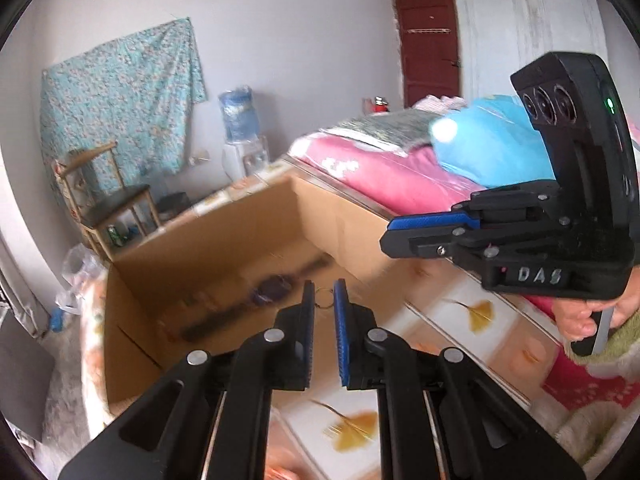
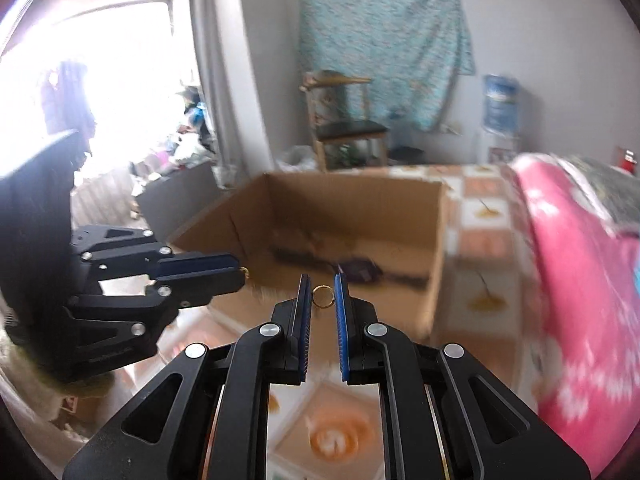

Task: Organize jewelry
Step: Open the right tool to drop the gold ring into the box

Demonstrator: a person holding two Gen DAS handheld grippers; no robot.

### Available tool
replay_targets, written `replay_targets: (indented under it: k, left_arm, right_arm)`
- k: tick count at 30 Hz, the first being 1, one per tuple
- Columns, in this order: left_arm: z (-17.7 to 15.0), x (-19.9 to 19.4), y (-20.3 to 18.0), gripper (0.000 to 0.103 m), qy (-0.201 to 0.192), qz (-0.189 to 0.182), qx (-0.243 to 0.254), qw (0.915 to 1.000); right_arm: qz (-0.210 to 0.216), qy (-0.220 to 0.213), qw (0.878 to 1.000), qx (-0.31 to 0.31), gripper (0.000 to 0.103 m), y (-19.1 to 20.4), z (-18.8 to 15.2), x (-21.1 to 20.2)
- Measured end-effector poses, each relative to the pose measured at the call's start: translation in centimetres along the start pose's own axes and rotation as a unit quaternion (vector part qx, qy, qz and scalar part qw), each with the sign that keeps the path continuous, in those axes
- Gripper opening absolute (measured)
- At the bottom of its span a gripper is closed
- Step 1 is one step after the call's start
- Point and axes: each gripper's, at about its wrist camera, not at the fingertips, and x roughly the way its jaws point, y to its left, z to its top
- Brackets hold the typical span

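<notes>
My left gripper (image 1: 324, 297) is shut on a small gold ring (image 1: 324, 298), pinched between its blue pads above the near edge of an open cardboard box (image 1: 224, 236). My right gripper (image 2: 322, 294) is shut on a second gold ring (image 2: 322, 295), held in front of the same box (image 2: 360, 196). Dark jewelry items, one purple (image 1: 272, 286), lie blurred on the box floor. The right gripper also shows in the left wrist view (image 1: 404, 236), and the left gripper in the right wrist view (image 2: 236, 272), with a gold bit at its tip.
The box sits on a tiled cloth with yellow leaf prints (image 1: 472, 312). A pink blanket (image 2: 568, 264) and blue pillow (image 1: 488, 140) lie on the right. A wooden chair (image 2: 344, 120) and water dispenser (image 2: 500, 108) stand by the far wall.
</notes>
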Motion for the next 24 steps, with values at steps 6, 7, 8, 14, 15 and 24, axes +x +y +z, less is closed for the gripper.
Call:
replay_targets:
  k: [6,7,8,14,15,24]
  left_arm:
    - [0.5,6.0,6.6,0.009,0.093,-0.038,-0.057,0.9933]
    - [0.5,6.8,7.3,0.009,0.110,-0.047,-0.066,0.9907]
    - [0.4,7.8,8.2,0.009,0.128,-0.055,-0.075,0.9873]
    - [-0.3,12.2,11.0,0.010,0.221,-0.084,-0.131,0.9629]
    - [-0.4,12.5,11.3,0.010,0.227,-0.082,-0.138,0.9606]
    - [0.4,12.2,12.0,0.010,0.215,-0.071,-0.153,0.9620]
  right_arm:
    - [0.050,0.100,0.994,0.011,0.010,-2.9,4.0,7.7]
    - [0.059,0.123,0.991,0.011,0.010,-3.4,4.2,9.0]
    - [0.061,0.146,0.987,0.017,0.010,-3.8,4.4,10.3]
    - [0.056,0.202,0.978,0.010,0.012,-4.2,4.4,13.9]
    - [0.054,0.202,0.978,0.008,0.013,-4.2,4.5,14.1]
    - [0.053,0.182,0.982,0.020,0.018,-5.1,5.1,13.5]
